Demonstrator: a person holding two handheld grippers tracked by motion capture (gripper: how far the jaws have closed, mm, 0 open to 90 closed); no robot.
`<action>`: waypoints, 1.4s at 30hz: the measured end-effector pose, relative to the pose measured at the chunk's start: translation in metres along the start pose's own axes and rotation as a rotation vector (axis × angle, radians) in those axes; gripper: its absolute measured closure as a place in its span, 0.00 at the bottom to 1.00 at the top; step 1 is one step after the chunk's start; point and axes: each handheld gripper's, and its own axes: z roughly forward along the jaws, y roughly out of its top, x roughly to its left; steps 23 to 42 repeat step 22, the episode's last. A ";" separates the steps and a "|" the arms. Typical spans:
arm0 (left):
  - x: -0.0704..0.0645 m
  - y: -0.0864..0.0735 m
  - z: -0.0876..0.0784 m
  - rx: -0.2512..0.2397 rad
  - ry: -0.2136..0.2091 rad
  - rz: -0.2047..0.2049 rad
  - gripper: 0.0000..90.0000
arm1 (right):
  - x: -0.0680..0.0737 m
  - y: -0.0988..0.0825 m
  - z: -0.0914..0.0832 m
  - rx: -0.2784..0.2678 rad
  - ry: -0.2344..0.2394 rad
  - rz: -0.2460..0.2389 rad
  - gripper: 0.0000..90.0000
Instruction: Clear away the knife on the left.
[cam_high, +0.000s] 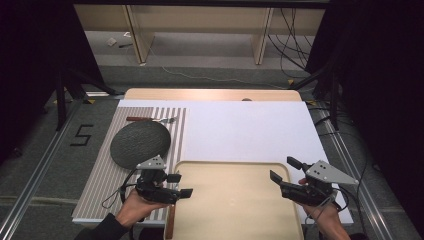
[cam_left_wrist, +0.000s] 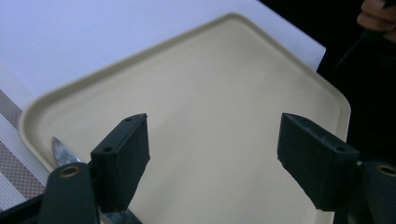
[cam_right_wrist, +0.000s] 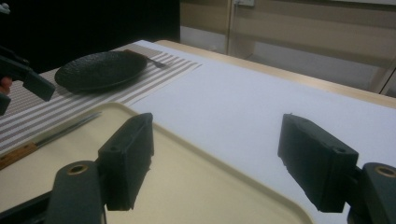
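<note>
A beige tray (cam_high: 230, 164) lies at the table's near edge, and both grippers hover at its sides. My left gripper (cam_high: 181, 185) is open over the tray's left rim, its jaws wide apart above the bare tray (cam_left_wrist: 210, 70). My right gripper (cam_high: 283, 168) is open too, at the tray's right rim, with nothing between its jaws. A knife (cam_high: 170, 222) with a wooden handle lies along the tray's left edge; its blade (cam_left_wrist: 60, 151) shows just under my left gripper's jaw. A black plate (cam_high: 140, 143) rests on the striped placemat (cam_high: 100, 185), a fork (cam_high: 150, 119) behind it.
A white sheet (cam_high: 245, 130) covers the table beyond the tray. In the right gripper view the plate (cam_right_wrist: 100, 70), fork (cam_right_wrist: 156, 60) and knife (cam_right_wrist: 70, 127) lie to the left, with the left gripper (cam_right_wrist: 23, 74) at the edge. Cables and shelving stand on the floor behind.
</note>
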 end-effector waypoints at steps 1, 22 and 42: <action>0.000 0.000 -0.002 -0.013 0.005 0.005 0.28 | 0.000 0.000 0.000 0.000 0.000 0.000 0.31; -0.009 -0.004 -0.014 -0.165 0.066 0.101 0.21 | 0.001 0.000 -0.001 -0.009 0.003 0.009 0.31; -0.009 -0.004 -0.014 -0.165 0.066 0.101 0.21 | 0.001 0.000 -0.001 -0.009 0.003 0.009 0.31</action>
